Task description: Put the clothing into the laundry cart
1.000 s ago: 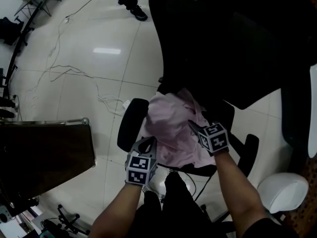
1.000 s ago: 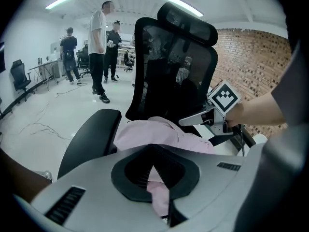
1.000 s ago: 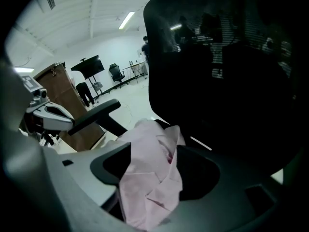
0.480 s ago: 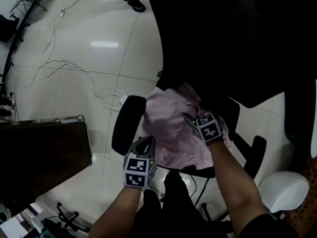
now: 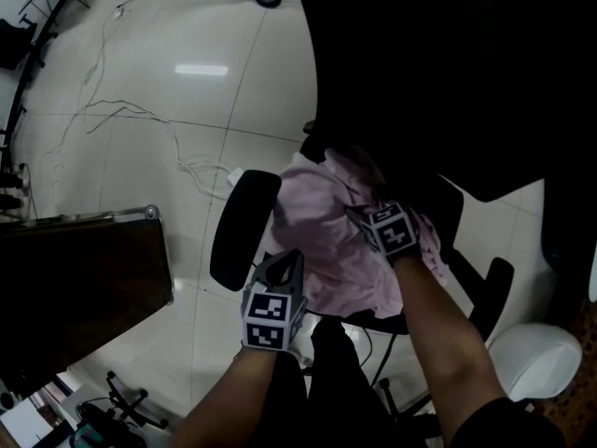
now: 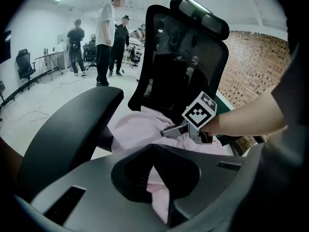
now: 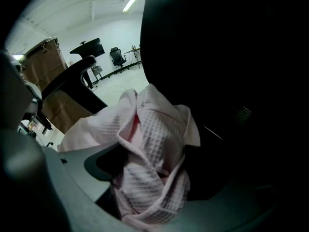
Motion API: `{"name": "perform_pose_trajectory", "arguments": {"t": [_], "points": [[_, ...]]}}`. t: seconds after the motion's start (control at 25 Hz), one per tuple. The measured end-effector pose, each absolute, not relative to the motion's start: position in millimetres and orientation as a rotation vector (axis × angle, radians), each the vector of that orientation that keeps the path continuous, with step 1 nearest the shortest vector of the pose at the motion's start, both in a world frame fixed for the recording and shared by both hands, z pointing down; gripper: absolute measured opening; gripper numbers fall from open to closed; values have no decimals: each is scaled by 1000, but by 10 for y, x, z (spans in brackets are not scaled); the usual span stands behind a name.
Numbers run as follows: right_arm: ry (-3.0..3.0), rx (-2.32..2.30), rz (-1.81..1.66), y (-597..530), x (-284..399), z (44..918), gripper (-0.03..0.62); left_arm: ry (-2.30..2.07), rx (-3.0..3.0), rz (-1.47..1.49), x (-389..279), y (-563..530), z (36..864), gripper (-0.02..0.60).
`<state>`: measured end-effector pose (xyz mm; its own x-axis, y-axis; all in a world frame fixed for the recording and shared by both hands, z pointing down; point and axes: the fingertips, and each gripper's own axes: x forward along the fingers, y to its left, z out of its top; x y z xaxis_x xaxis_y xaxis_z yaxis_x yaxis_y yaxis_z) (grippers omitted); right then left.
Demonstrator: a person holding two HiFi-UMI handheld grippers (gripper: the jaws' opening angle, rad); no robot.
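As right tool (image 5: 366, 218) sinks, jaws widen over garment (image 5: 322, 250).

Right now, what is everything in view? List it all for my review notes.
waffle-weave garment: one, pale pink, bunched on the chair seat
office chair: one, black, centre, armrest at its left
laundry cart: one, brown, left of chair
cables: several, white, trailing on the tiled floor
bystanders: three, dark and white clothes, standing far behind the chair
left gripper: one, grey, jaws apart over the garment's near edge
right gripper: one, grey, jaws have just been opening, garment between them, not pinched
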<state>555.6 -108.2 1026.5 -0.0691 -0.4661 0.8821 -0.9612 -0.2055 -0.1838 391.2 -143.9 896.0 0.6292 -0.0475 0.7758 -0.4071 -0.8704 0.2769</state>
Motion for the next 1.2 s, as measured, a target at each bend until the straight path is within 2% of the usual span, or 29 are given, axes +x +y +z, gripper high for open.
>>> {"name": "perform_pose_trajectory", "arguments": {"t": [0.12, 0.28, 0.44, 0.56, 1.2], "points": [[-1534, 1666, 1240, -1100, 5542, 10369, 432, -357, 2427, 1133, 3915, -1425, 8955, -2], [-1540, 1648, 1213, -1126, 5546, 10385, 384, -372, 2428, 1126, 3865, -1435, 8950, -2], [-1551, 1667, 1136, -1151, 5549, 10181, 228, -386, 2434, 1108, 3838, -1479, 8881, -2], [-1588, 1705, 1157, -1150, 5501, 9987, 144, -390, 2439, 1078, 3873, -1487, 8811, -2], [-1802, 2250, 1030, -1102, 5561, 8291, 120, -368, 2535, 984, 3771, -1369, 8232, -2]]}}
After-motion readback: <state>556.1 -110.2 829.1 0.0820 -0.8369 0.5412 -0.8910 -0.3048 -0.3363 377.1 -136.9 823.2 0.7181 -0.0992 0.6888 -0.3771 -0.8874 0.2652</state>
